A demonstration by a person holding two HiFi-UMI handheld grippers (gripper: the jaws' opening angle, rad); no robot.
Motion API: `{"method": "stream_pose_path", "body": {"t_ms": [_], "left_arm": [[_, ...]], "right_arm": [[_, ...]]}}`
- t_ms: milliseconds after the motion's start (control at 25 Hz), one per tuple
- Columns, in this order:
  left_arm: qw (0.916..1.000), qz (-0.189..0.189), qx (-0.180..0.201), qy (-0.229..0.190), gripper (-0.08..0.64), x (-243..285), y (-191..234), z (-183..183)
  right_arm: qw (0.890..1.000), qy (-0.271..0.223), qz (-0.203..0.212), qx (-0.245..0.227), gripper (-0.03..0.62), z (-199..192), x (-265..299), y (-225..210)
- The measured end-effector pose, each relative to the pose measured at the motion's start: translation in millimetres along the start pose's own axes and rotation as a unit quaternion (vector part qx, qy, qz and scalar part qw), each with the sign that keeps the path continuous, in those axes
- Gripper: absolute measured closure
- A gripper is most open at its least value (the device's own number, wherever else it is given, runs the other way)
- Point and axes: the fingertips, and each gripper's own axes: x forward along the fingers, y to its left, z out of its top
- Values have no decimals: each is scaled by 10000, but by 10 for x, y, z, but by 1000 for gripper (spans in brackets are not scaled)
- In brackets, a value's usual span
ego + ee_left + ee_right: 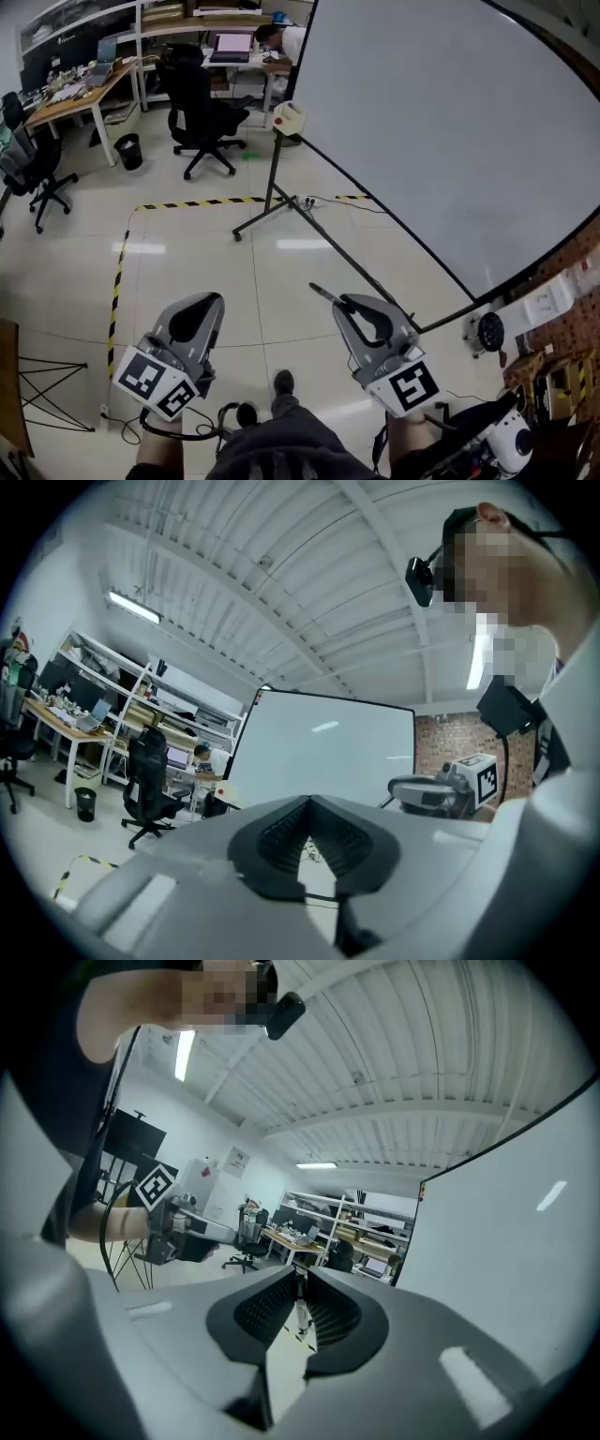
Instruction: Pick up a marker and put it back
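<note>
Jaws of the right gripper [345,302] clench a marker [322,292] by its end, likely for replacing it; the left gripper's [214,300] meet, empty.

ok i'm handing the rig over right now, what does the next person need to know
Left gripper: jaws together, nothing in them, held low in front of the body.
Right gripper: shut on a thin marker, whose end sticks out past the jaw tips.
Whiteboard: stands to the right on its stand. No tray or marker holder can be made out.
Done: marker picked up.
Left: put it back in its place, then open the jaws.
</note>
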Motion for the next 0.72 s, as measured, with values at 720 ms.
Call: {"method": "stream_pose_path", "body": {"t_ms": [720], "left_arm": [[9969,-158,766,-125,554,271,-1241,162]], "right_arm": [[9989,-330,-309,86,552,3,-1252,-467]]}}
